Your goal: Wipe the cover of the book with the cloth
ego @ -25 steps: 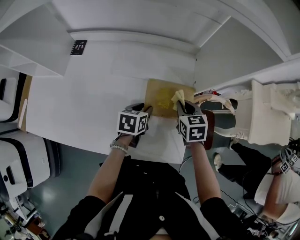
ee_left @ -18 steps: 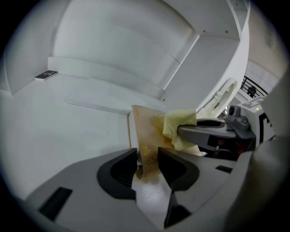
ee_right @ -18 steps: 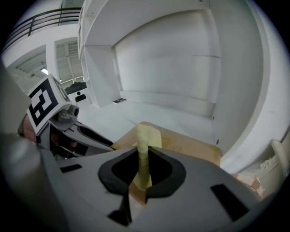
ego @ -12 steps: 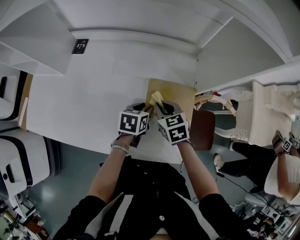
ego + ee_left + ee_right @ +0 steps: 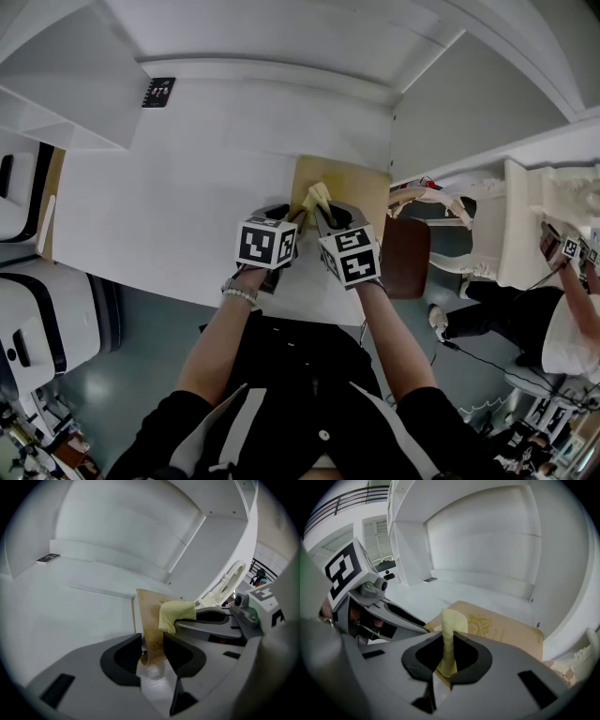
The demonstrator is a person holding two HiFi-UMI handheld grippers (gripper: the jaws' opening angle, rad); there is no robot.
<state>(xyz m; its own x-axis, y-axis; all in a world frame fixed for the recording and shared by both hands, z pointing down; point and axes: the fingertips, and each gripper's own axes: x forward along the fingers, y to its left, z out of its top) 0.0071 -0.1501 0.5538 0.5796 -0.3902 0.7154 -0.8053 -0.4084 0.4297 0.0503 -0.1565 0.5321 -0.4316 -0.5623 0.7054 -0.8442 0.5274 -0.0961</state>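
A thin tan book with a gold ornament on its cover (image 5: 501, 627) lies at the right edge of the white tabletop (image 5: 187, 197). The left gripper (image 5: 152, 651) has its jaws closed on the book's near edge, with the cover pinched between them. The right gripper (image 5: 449, 657) is clamped on a folded pale-yellow cloth (image 5: 451, 625). The cloth sticks out past the jaws over the near-left part of the cover (just beside the left gripper's jaws). A small black rectangular card with white marks (image 5: 157, 93) lies well apart, towards the table's far left.
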